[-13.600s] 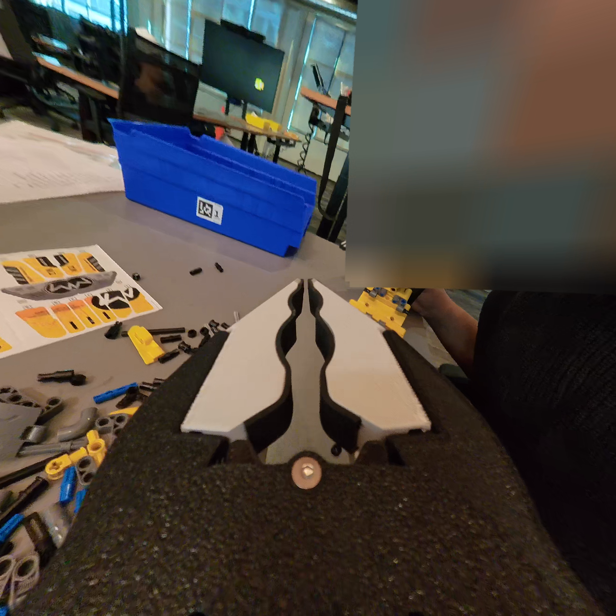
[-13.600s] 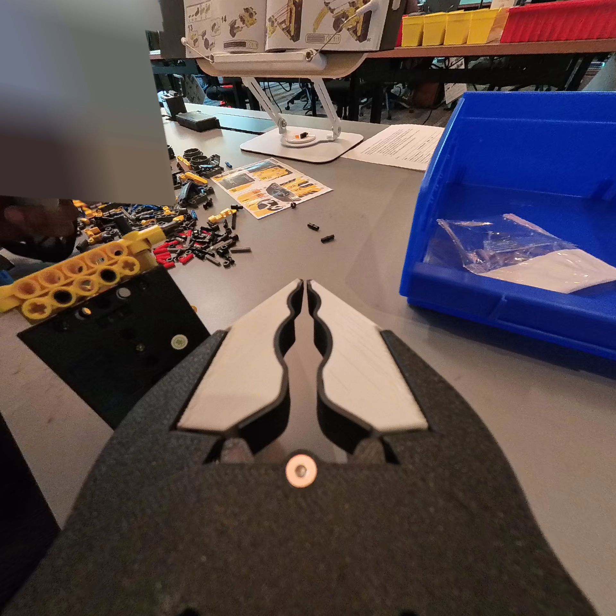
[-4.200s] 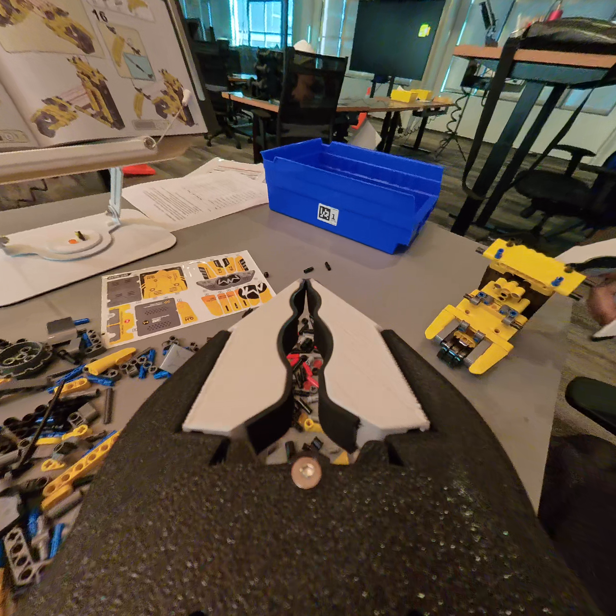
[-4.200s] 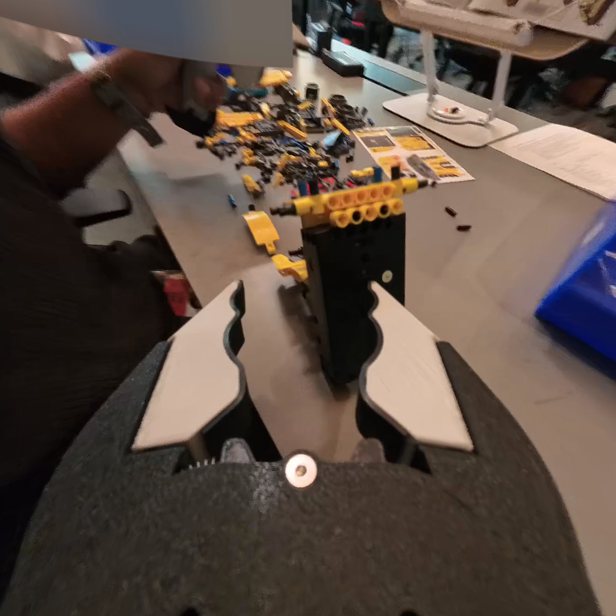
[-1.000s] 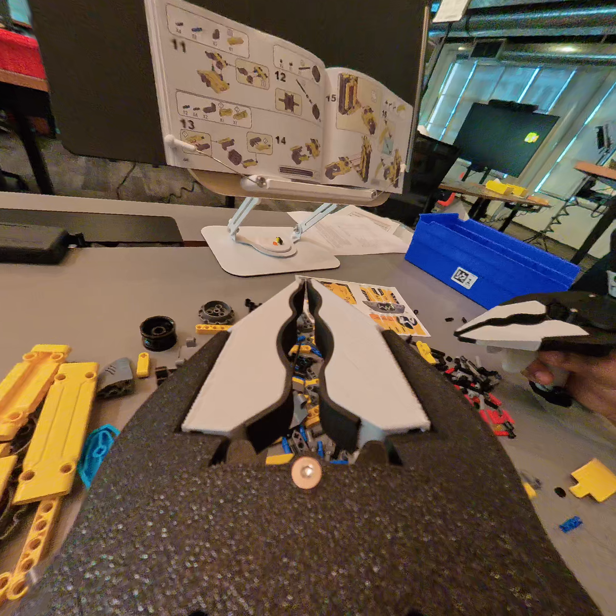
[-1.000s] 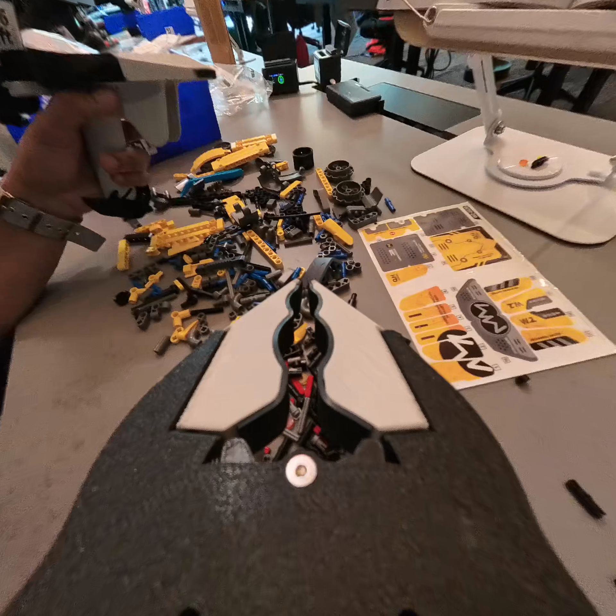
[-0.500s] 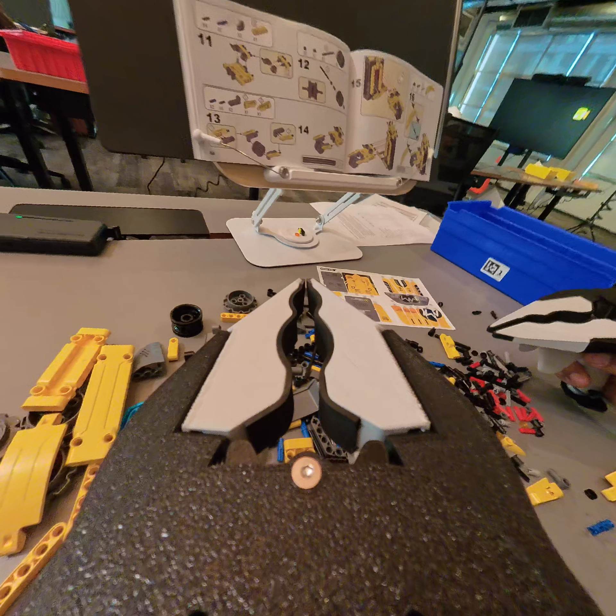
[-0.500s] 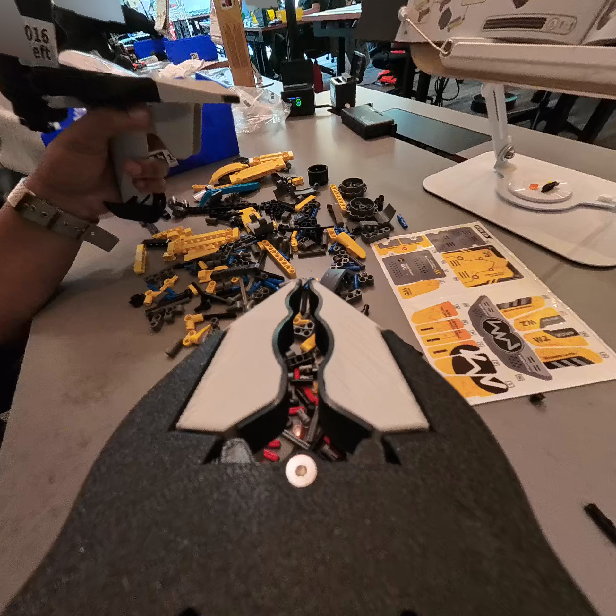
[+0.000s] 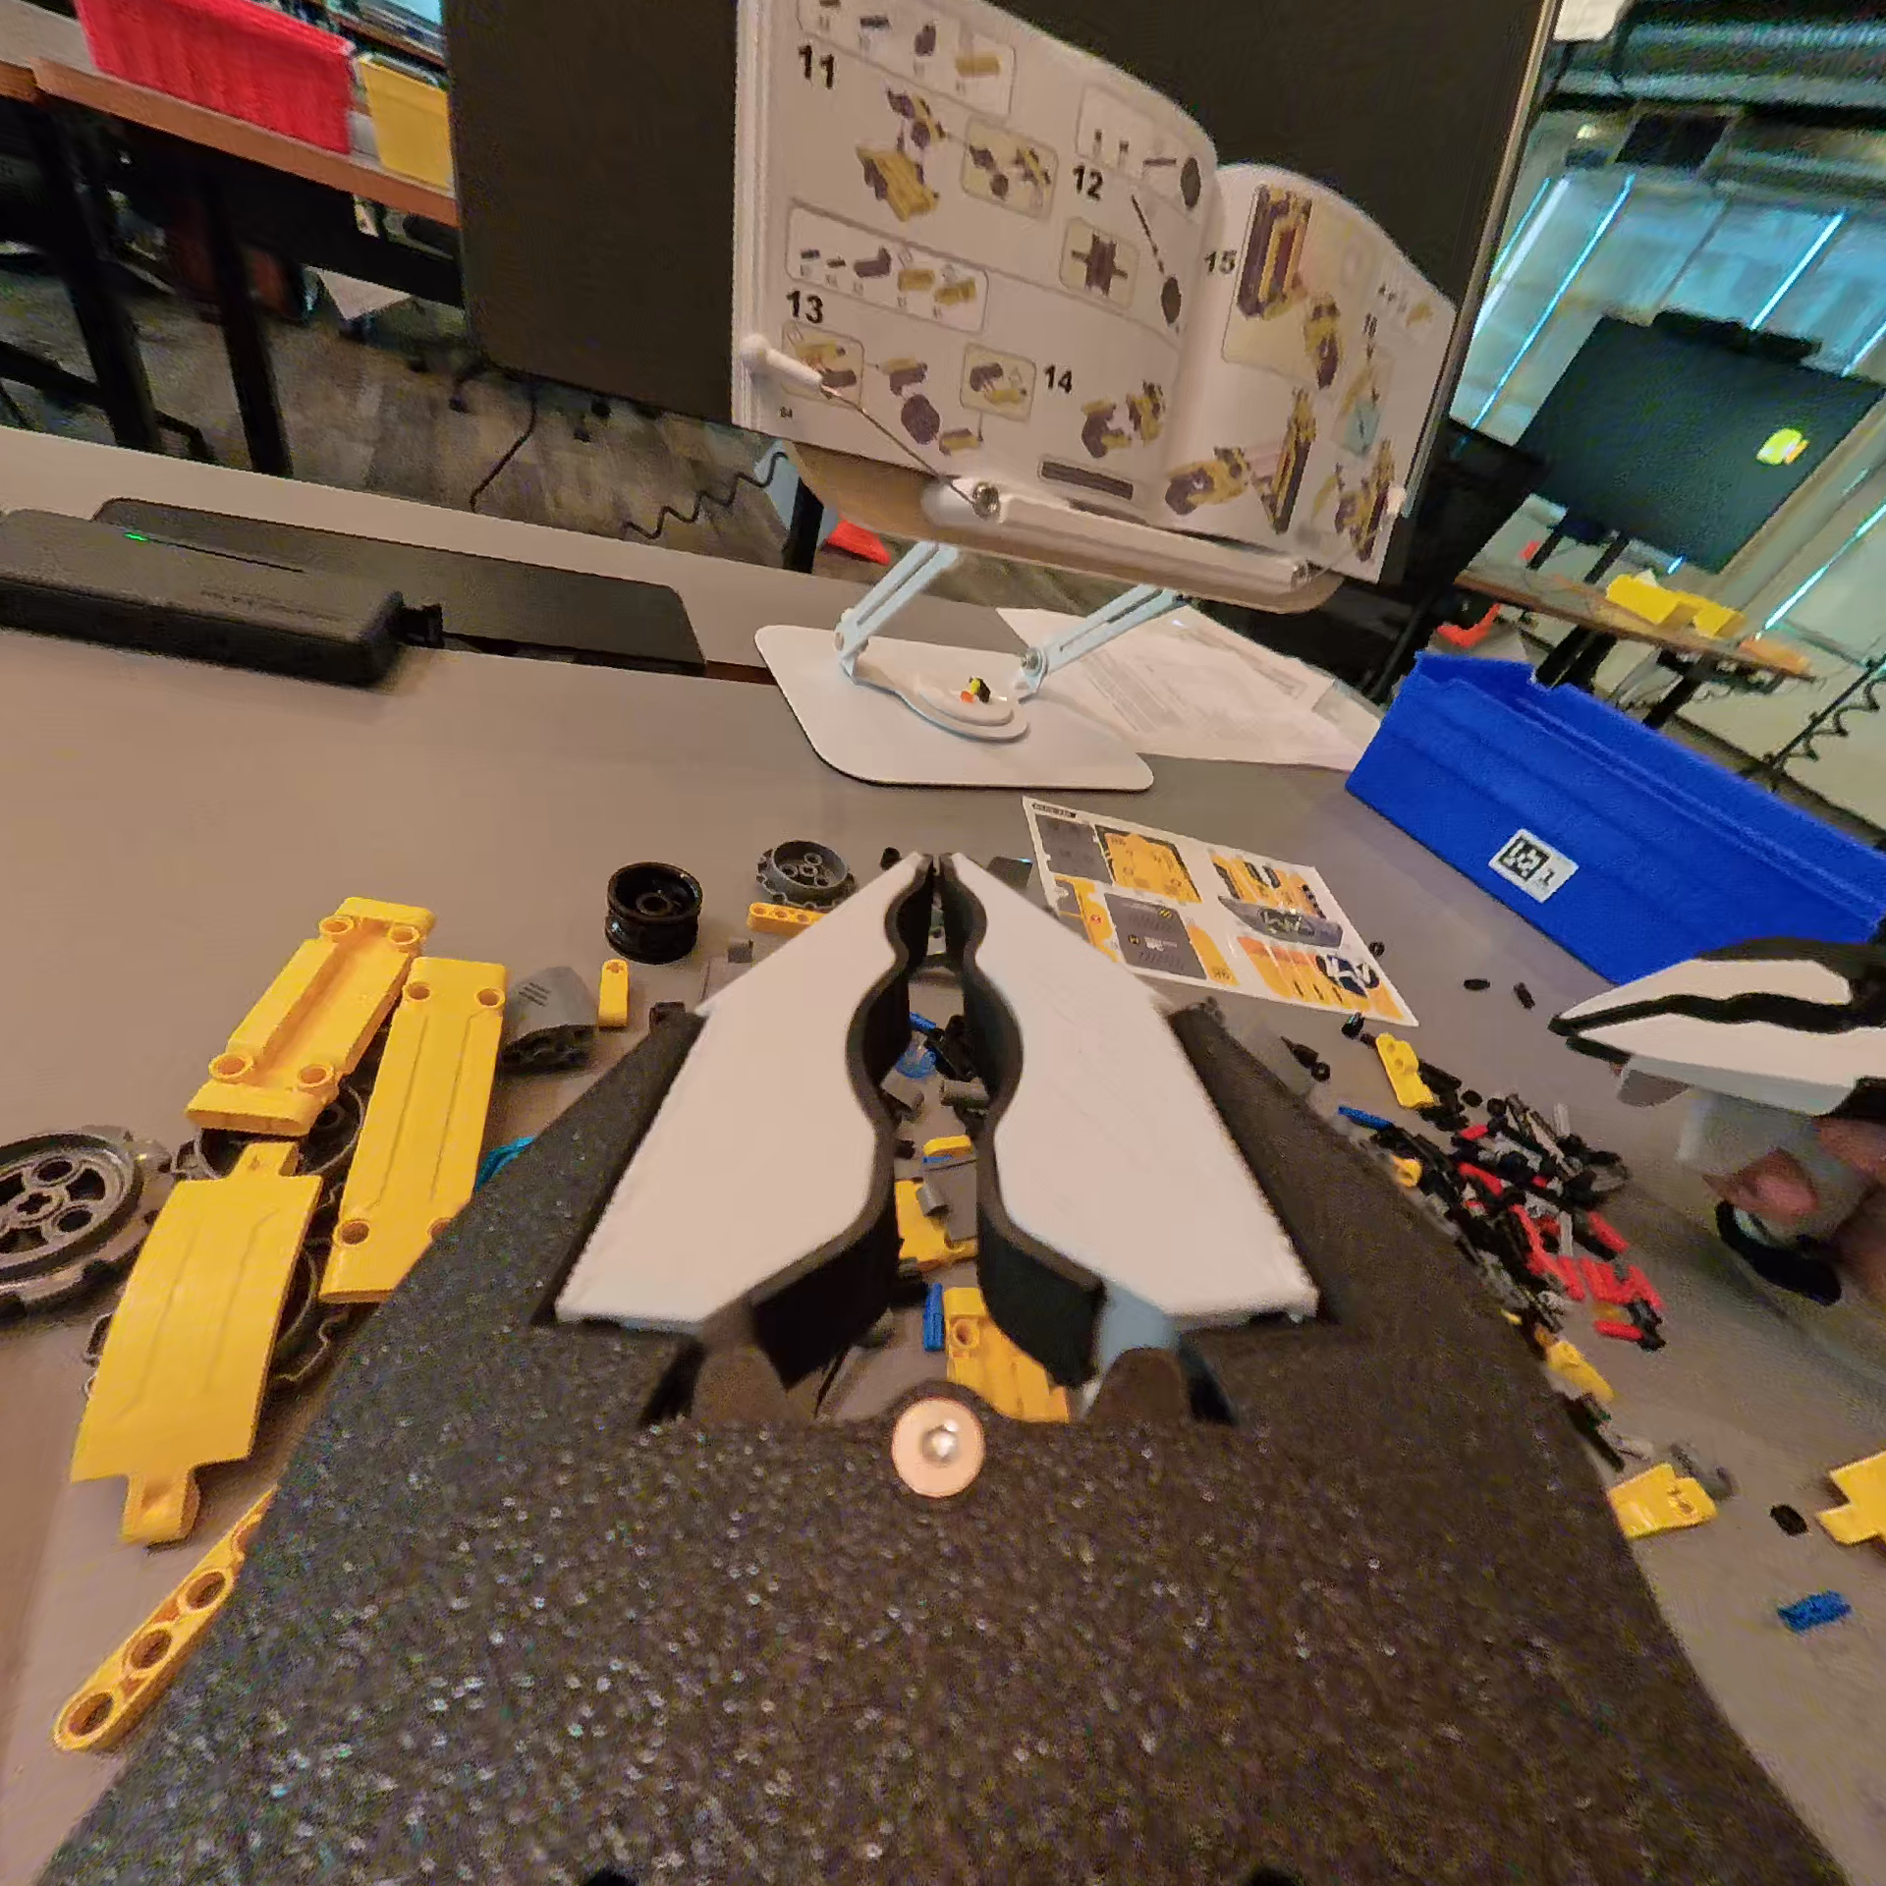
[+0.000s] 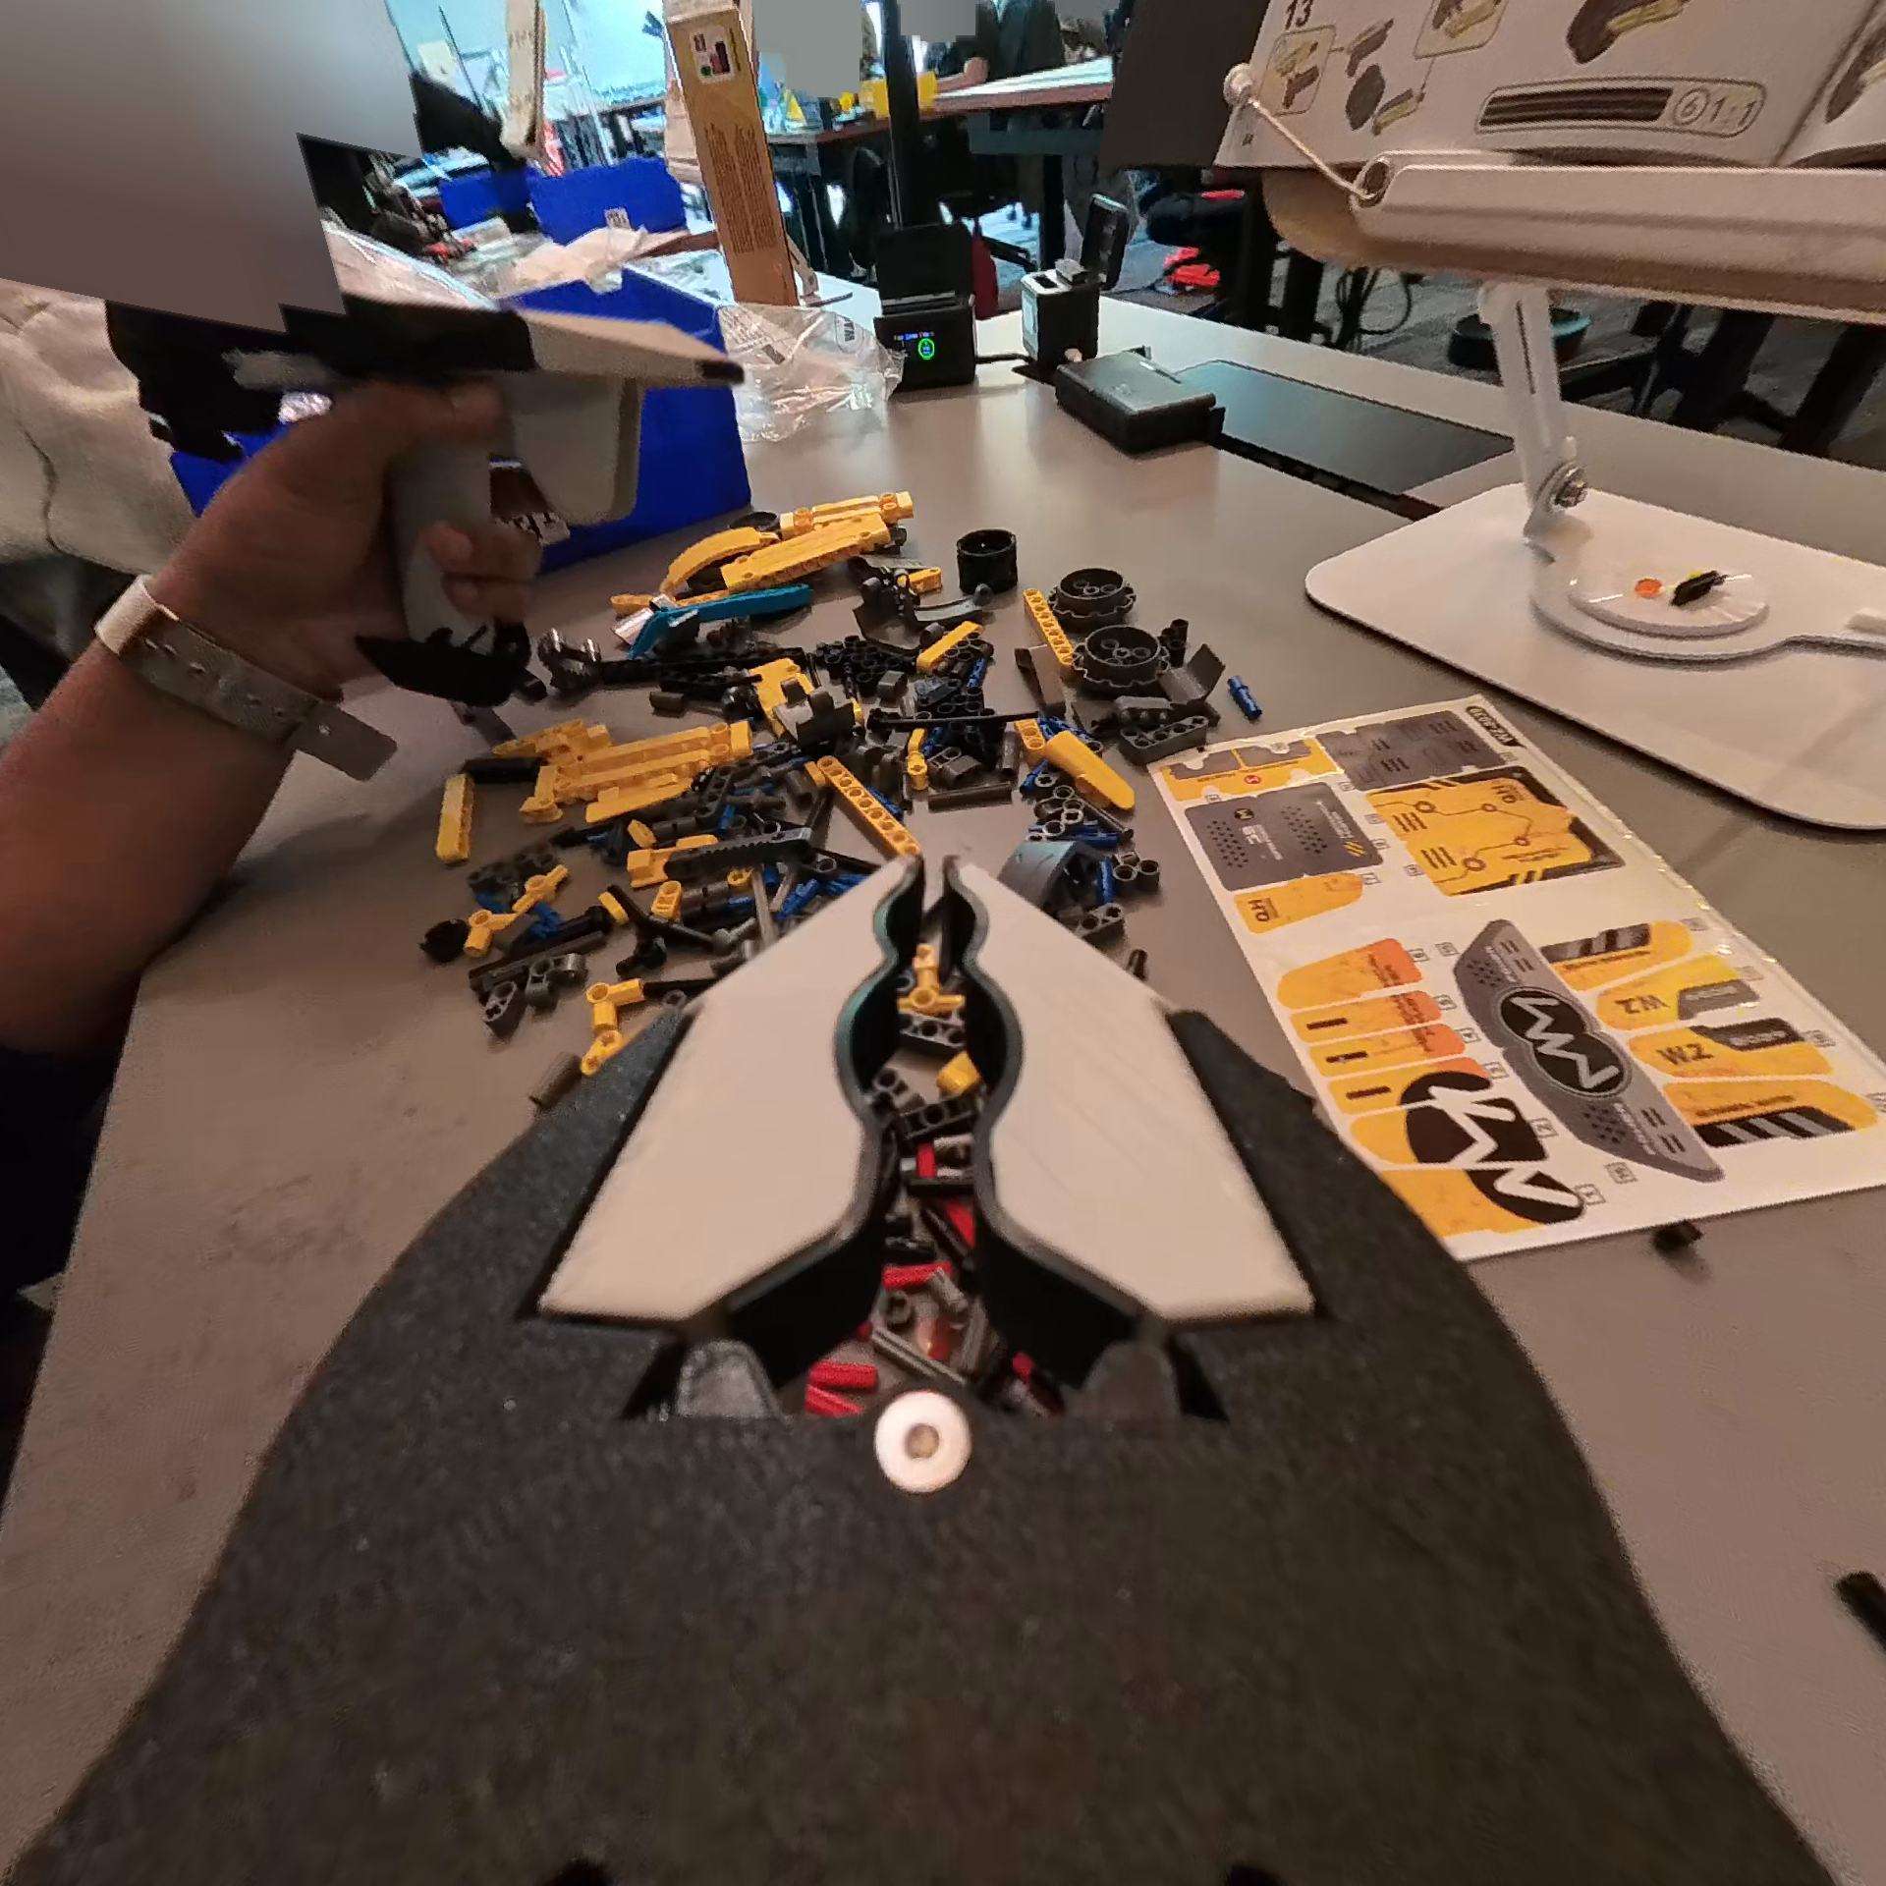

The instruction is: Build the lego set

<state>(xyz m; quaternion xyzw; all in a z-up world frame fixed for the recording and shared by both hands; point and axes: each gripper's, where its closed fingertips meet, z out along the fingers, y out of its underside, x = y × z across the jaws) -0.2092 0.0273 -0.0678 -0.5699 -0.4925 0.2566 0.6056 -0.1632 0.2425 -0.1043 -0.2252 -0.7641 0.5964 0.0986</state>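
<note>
Left hand-held gripper pressed together, empty, above scattered yellow and black plastic building pieces on grey table, right hand-held gripper likewise closed, empty, printed sticker sheet at three o'clock

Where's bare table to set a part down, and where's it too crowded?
Bare grey table lies between the black bar and the yellow panels, and on the near side of the sticker sheet in the right wrist view. Crowded: the parts pile under both shut grippers, left, right.
</note>
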